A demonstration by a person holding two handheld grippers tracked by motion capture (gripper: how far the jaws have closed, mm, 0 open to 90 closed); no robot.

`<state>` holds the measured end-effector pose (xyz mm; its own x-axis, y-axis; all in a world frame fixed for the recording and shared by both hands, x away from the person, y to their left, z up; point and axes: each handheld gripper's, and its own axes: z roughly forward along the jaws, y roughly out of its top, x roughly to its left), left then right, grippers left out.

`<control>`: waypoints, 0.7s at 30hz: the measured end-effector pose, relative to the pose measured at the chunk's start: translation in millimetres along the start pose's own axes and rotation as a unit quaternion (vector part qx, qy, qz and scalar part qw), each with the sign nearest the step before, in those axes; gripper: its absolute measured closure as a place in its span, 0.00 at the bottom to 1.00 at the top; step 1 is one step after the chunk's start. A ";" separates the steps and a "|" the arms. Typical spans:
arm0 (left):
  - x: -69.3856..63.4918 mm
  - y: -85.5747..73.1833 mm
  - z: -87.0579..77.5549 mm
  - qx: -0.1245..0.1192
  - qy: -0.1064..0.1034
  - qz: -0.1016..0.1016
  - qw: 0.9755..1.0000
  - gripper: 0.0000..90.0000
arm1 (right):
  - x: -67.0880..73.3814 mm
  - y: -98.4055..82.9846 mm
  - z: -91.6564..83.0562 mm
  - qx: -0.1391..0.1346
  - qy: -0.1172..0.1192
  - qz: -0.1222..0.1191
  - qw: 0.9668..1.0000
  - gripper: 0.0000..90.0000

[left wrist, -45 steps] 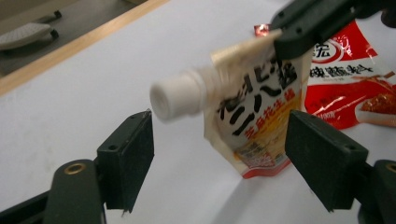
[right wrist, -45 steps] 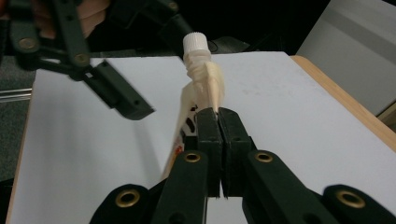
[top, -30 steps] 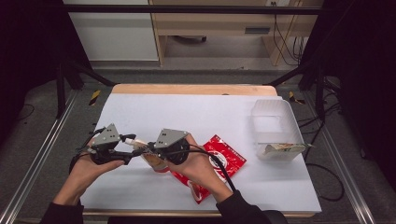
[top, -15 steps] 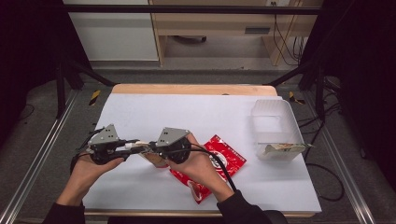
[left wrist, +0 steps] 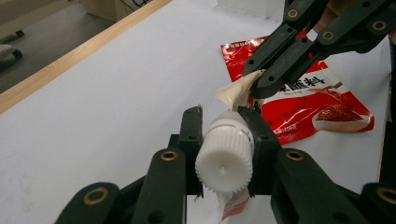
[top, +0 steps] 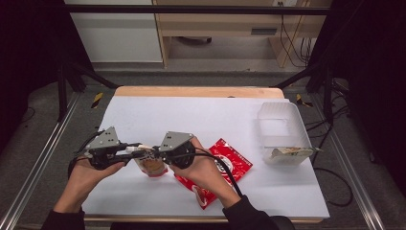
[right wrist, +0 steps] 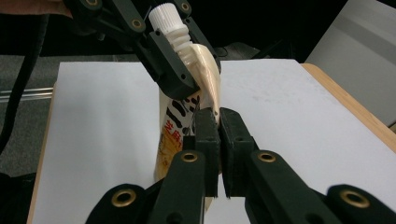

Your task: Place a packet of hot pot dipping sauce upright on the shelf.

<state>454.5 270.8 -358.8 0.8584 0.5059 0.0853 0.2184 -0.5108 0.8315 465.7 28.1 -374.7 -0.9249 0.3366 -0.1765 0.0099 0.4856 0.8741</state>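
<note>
Left gripper [left wrist: 223,140] had just closed on the white ribbed cap [left wrist: 225,161] of a spouted pouch [top: 152,165], held just above the table [top: 191,120] near its front edge. Right gripper [right wrist: 218,122], jaws pressed together, pinched the pouch's cream edge just beside the spout. Cap's axis ran straight along the left jaws, so that hand was placed to twist. Pouch cream and orange with dark lettering; a red sachet [top: 230,160] lay behind.
</note>
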 end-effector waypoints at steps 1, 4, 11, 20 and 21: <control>-0.6 0.9 -0.7 0.001 0.000 0.002 1.000 0.80 | -0.1 0.0 -0.1 0.001 0.001 -0.001 1.000 0.95; -3.3 3.4 -1.8 0.003 0.000 0.010 1.000 0.80 | -1.0 0.0 -1.0 0.002 0.001 -0.003 1.000 0.89; -8.5 8.0 -3.7 -0.002 -0.005 0.021 1.000 0.81 | -3.6 -0.5 -3.5 0.025 -0.010 -0.015 1.000 0.58; -14.2 11.7 -2.9 -0.001 -0.019 0.032 0.999 0.81 | -5.2 -6.4 3.5 0.079 0.006 -0.005 0.997 0.38; -14.8 12.0 -2.7 -0.003 -0.022 0.033 0.999 0.80 | -4.4 -6.7 4.6 0.083 0.010 -0.006 0.996 0.38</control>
<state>443.2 259.1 -348.6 0.8904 0.4401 0.1163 0.1582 -0.5386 0.8276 471.5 27.1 -381.9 -0.9329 0.3146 -0.1753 0.0607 0.6172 0.7844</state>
